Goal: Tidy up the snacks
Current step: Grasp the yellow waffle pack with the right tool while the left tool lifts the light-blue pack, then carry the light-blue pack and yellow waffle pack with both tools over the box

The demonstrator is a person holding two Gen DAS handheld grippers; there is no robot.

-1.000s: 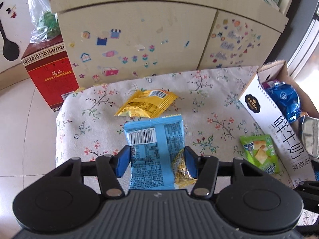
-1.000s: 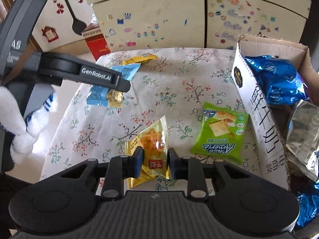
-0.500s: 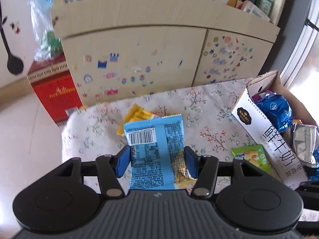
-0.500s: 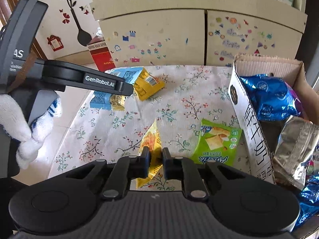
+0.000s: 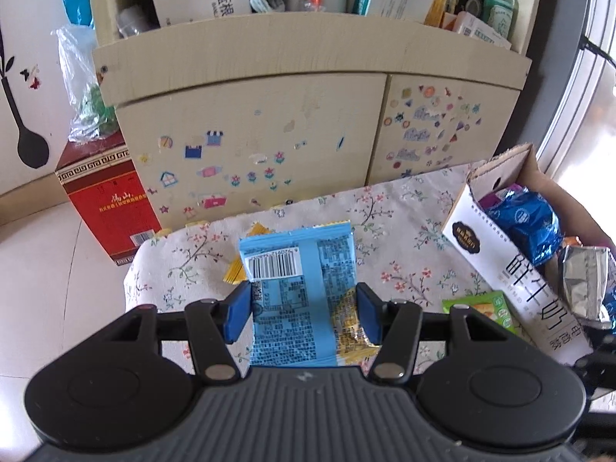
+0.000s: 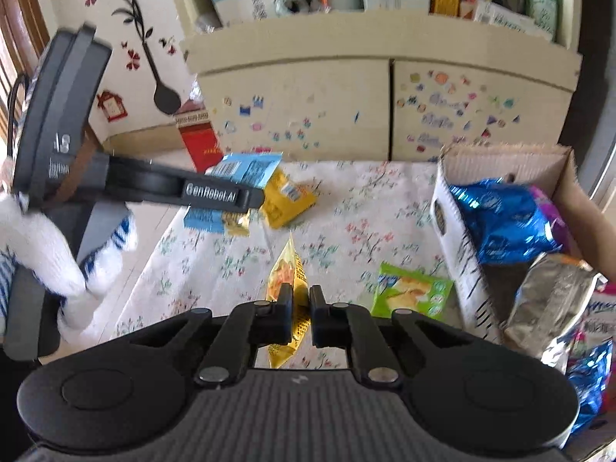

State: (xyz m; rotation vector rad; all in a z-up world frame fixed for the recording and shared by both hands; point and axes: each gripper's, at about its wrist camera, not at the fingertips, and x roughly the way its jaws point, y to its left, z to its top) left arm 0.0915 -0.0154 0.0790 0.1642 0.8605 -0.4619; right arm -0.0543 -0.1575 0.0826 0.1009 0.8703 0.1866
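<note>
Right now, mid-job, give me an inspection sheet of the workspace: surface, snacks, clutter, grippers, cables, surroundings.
Surface: floral tablecloth, flat.
Job's things: blue snack packet in the left gripper; orange-yellow snack packet in the right gripper; yellow packet and green cracker packet lying on the cloth.
Container: cardboard box at the right edge, holding blue foil bags and a silver bag.
Clutter: nothing seen beyond the snacks.
Grippers: left gripper shut on the blue packet; right gripper shut on the orange-yellow packet.
Cables: nothing seen.
Surroundings: stickered cabinet behind, red carton on the floor.
</note>
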